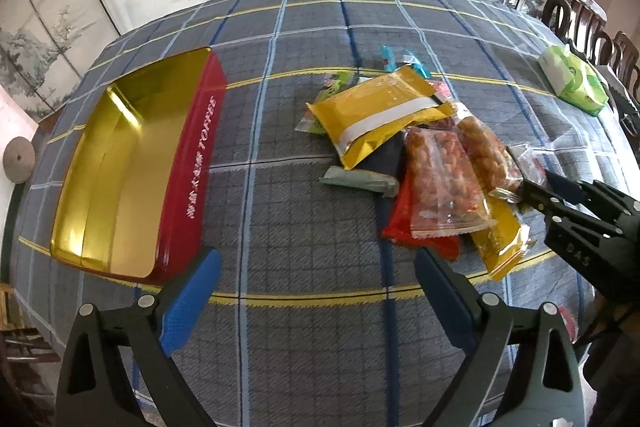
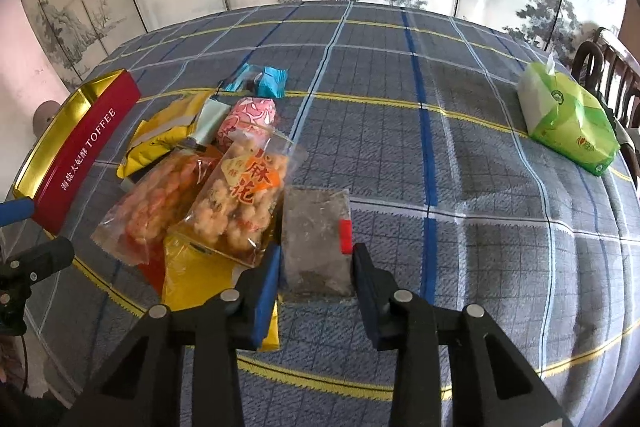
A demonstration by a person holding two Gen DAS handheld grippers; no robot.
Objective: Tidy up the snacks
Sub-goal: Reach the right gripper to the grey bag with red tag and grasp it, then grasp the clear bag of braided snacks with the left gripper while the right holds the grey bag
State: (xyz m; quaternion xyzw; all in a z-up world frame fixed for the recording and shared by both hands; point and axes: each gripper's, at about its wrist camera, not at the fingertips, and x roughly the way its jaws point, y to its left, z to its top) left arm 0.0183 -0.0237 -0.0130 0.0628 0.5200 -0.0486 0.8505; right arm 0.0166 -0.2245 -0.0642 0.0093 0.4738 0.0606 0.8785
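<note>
Left wrist view: the left gripper point(image 1: 316, 291) hangs over the plaid tablecloth point(image 1: 280, 211) with its jaws wide apart and nothing between them. The red toffee tin point(image 1: 192, 167) lies open on the left, its gold inside bare. The snack pile point(image 1: 424, 163) is to the right of the middle, well apart from the tin. At the right edge the right gripper point(image 1: 528, 193) reaches into the near end of the pile.

Right wrist view: the right gripper point(image 2: 314, 259) is closed on a clear packet with grey contents point(image 2: 316, 239), and both pads press its sides. This packet lies just beside the twisted-snack bag point(image 2: 244, 203), whose lower corner touches the left blue pad point(image 2: 266, 287). A yellow packet point(image 2: 192, 275) lies partly under that bag. The green tissue pack point(image 2: 568, 123) is far right, well apart.

Risks, as I judge them: the hold is only on the near part of a smooth film packet, so it may slip out or swing when lifted. The neighbour bag touches the pad, so it may be dragged along. The way to the tin passes over the pile, so a low path may push other snacks
</note>
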